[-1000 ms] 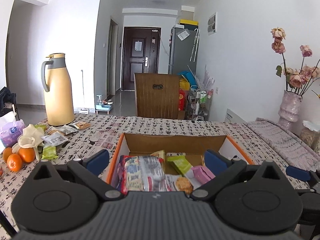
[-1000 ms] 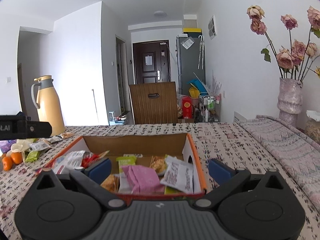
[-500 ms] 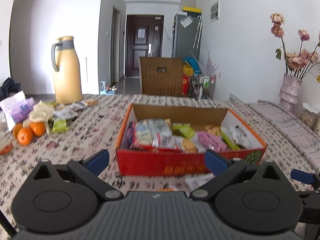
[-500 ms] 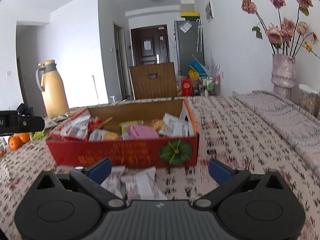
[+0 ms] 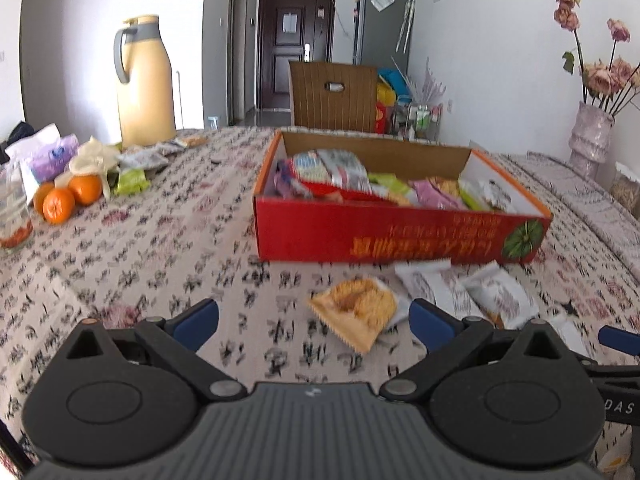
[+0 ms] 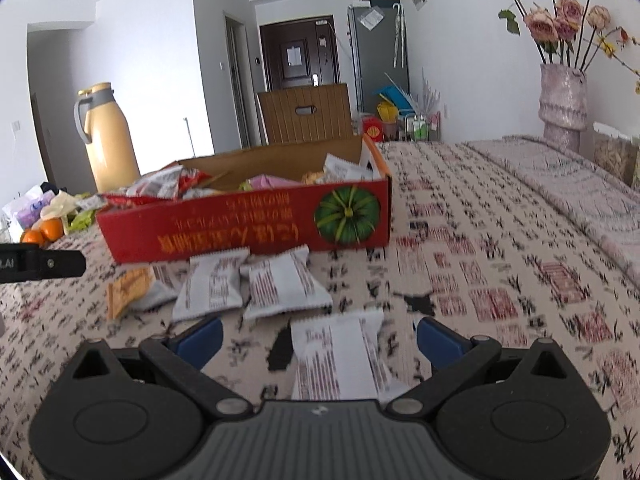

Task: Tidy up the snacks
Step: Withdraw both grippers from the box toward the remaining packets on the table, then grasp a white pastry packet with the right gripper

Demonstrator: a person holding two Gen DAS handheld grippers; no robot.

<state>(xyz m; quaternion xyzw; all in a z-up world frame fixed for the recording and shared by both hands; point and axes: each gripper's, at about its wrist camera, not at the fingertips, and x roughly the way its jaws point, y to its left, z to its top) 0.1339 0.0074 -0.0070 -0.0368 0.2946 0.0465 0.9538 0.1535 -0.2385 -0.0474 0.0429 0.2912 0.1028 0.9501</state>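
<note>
A red cardboard box (image 5: pixel 384 236) (image 6: pixel 256 232) full of snack packets sits on the patterned tablecloth. In front of it lie loose packets: an orange cracker packet (image 5: pixel 354 312) (image 6: pixel 128 290) and two white packets (image 5: pixel 464 290) (image 6: pixel 248 286). A third white packet (image 6: pixel 340 356) lies between my right gripper's fingers. My left gripper (image 5: pixel 314 324) is open, just before the orange packet. My right gripper (image 6: pixel 320 338) is open over the near white packet, holding nothing.
A yellow thermos jug (image 5: pixel 144 84) stands at the far left, with oranges (image 5: pixel 66 198), a purple bag (image 5: pixel 52 158) and more packets (image 5: pixel 140 160) near it. A vase of dried roses (image 6: pixel 562 108) stands at the far right. A wooden chair back (image 5: pixel 332 96) is behind the table.
Both grippers have drawn back from above the box toward the near edge of the table and dropped lower. The loose packets in front of the box have come into view.
</note>
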